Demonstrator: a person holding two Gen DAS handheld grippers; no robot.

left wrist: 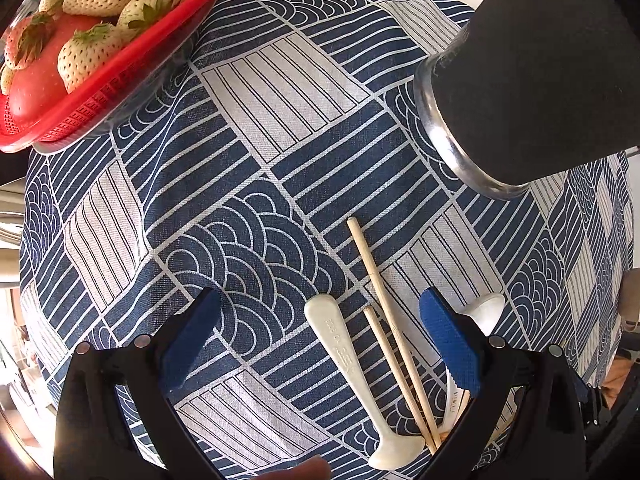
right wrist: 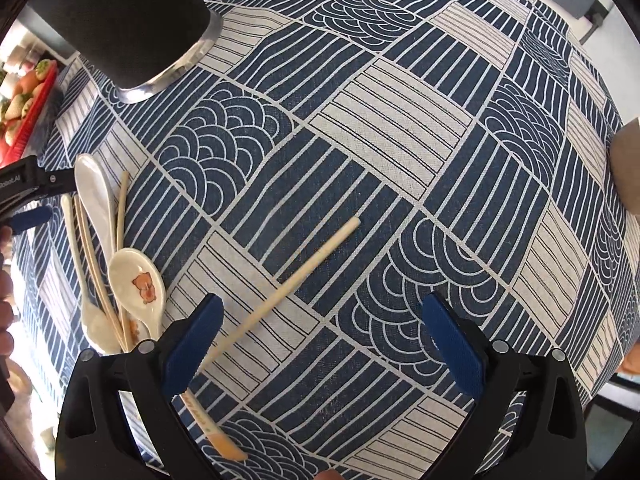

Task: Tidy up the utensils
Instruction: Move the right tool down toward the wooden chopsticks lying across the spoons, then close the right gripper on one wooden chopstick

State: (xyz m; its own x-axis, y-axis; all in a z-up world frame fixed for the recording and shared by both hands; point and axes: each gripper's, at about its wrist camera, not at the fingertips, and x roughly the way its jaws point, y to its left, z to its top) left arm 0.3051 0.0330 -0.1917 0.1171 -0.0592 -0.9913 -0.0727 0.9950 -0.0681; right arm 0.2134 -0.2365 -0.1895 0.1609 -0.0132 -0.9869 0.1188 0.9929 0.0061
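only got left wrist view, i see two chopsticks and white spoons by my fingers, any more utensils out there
Observer: Yes. A lone pale wooden chopstick lies apart from that pile on the blue-and-white patterned tablecloth, in front of the right gripper.
Operator: is the right gripper holding it
Observer: No. The right gripper is open and holds nothing; the chopstick lies flat, its near end passing behind one finger.
Operator: anything on the spoons i cant see
Observer: One white ceramic spoon in the pile lies bowl up, with an orange bear printed inside.
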